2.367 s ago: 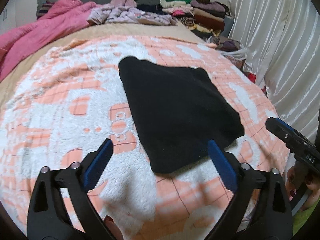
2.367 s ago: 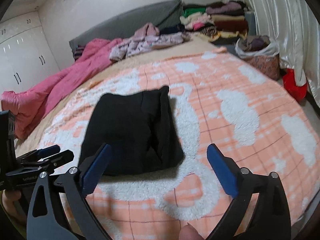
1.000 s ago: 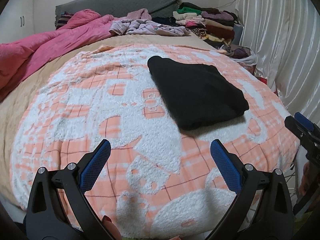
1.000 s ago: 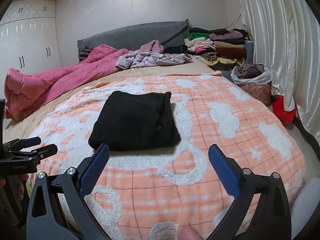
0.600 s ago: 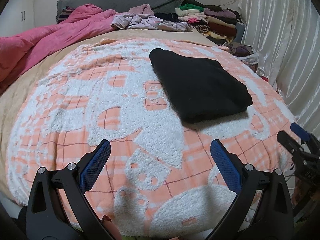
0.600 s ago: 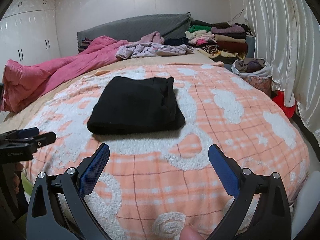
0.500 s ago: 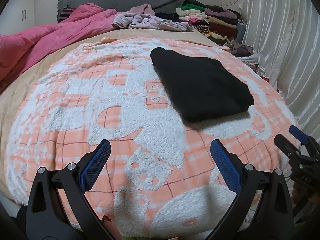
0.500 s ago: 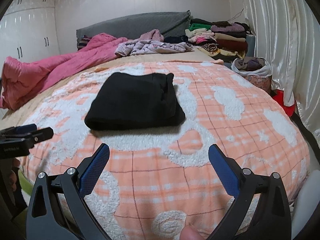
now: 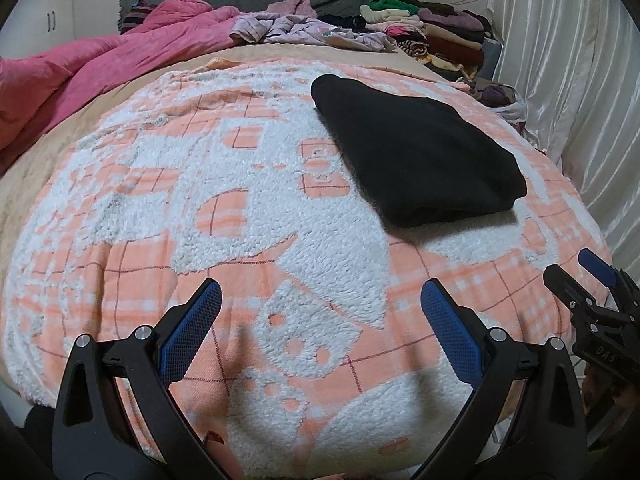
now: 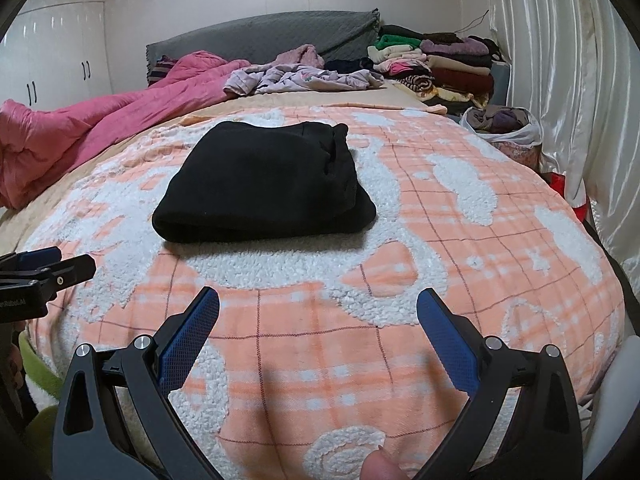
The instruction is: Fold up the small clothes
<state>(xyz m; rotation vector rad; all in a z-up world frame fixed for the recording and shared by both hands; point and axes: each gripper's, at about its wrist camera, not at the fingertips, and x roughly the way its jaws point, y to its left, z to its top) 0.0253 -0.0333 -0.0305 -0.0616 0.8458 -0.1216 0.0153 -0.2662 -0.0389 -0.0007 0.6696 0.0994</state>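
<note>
A black garment [image 9: 412, 148] lies folded into a compact rectangle on the orange and white fleece blanket [image 9: 200, 208]; it also shows in the right wrist view [image 10: 264, 184]. My left gripper [image 9: 320, 320] is open and empty, held over the near edge of the bed, well short of the garment. My right gripper [image 10: 318, 324] is open and empty, also back from the garment. Each gripper shows at the edge of the other's view: the right one [image 9: 592, 284], the left one [image 10: 48, 264].
A pink quilt [image 10: 80, 128] lies at the far left. Loose lilac clothes [image 10: 296, 76] and a stack of folded clothes [image 10: 436, 68] sit by the grey headboard. A bag of clothes [image 10: 504, 128] stands at the right beside white curtains [image 10: 580, 80].
Both grippers have drawn back from the folded black garment toward the near edge of the bed and dropped lower. The garment has not moved. Both jaws stay open.
</note>
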